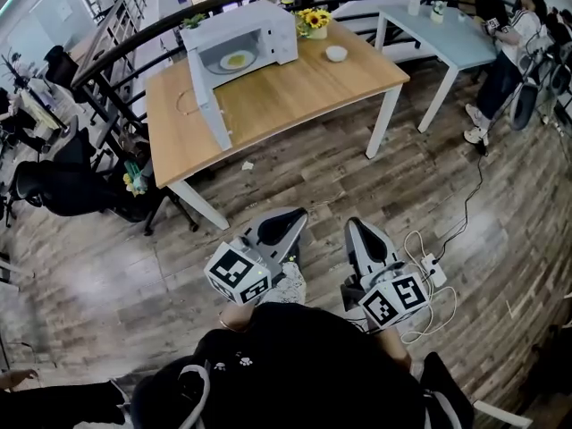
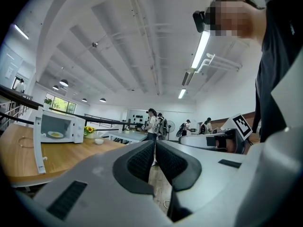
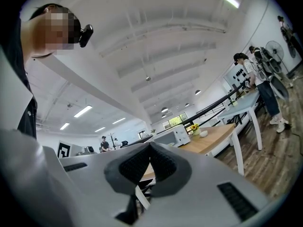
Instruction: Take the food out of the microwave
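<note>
A: Grippers first?
B: Both are low in front of the person, over the wood floor and well short of the table. Left gripper (image 2: 155, 144) is clenched, pads meeting, nothing between them. Right gripper (image 3: 150, 145) is the same: jaws pressed together, empty.
A: Anything on the floor?
B: White power strip (image 1: 435, 271) with looped cable, just right of the right gripper.
A: Further out?
B: Wooden table (image 1: 295, 96). White microwave (image 1: 268, 34) on its far left part, door (image 1: 207, 101) swung wide open toward the near edge.
A: What's inside?
B: Food (image 1: 237, 60), yellow, on a white plate in the middle of the cavity. Well apart from both grippers.
A: Other containers?
B: Small white bowl (image 1: 336, 54) on the table right of the microwave; can't read its contents. Pot of sunflowers (image 1: 314, 21) beyond it, beside the microwave at the far edge.
A: Farthest?
B: Pale table (image 1: 442, 38) with a few items too small to name, and a person (image 1: 505, 56) standing at its right end.
</note>
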`<action>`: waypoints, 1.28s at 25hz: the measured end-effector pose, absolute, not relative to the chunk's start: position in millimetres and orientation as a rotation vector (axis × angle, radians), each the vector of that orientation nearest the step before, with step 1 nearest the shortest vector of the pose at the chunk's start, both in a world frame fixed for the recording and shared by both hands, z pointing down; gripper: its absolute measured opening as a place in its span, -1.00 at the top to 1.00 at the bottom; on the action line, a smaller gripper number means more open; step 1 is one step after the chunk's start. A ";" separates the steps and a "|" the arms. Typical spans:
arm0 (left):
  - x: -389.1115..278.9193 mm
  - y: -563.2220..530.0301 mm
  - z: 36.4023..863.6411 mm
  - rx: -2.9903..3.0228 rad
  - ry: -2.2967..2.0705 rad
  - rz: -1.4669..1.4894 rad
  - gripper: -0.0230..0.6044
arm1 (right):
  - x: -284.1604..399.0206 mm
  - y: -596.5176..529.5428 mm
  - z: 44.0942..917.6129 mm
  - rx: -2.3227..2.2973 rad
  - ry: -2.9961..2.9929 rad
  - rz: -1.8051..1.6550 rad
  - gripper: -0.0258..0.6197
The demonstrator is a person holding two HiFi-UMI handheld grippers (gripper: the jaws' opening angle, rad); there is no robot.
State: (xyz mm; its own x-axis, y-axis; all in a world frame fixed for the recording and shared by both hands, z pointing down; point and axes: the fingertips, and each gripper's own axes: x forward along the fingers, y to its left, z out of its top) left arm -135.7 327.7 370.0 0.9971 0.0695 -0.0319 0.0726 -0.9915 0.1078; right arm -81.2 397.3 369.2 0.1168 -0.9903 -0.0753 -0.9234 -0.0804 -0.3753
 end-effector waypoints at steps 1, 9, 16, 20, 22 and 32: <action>-132.6 323.1 370.7 3.029 0.105 -0.044 0.85 | -78.5 392.8 370.1 -2.073 1.872 -0.289 0.92; -106.5 293.0 378.1 3.011 0.120 -0.053 0.85 | -53.1 361.8 374.9 -2.092 1.866 -0.305 0.92; -75.3 256.6 383.3 2.992 0.127 -0.052 0.86 | -21.7 335.2 377.5 -2.133 1.832 -0.325 0.92; -56.8 233.9 381.4 2.996 0.146 -0.041 0.85 | 0.5 315.4 374.4 -2.152 1.799 -0.326 0.92; -48.5 219.9 380.6 2.994 0.153 -0.034 0.85 | 8.3 303.4 372.0 -2.165 1.789 -0.326 0.92; -10.1 156.4 378.4 2.990 0.200 -0.049 0.85 | 41.4 248.3 365.7 -2.231 1.750 -0.322 0.92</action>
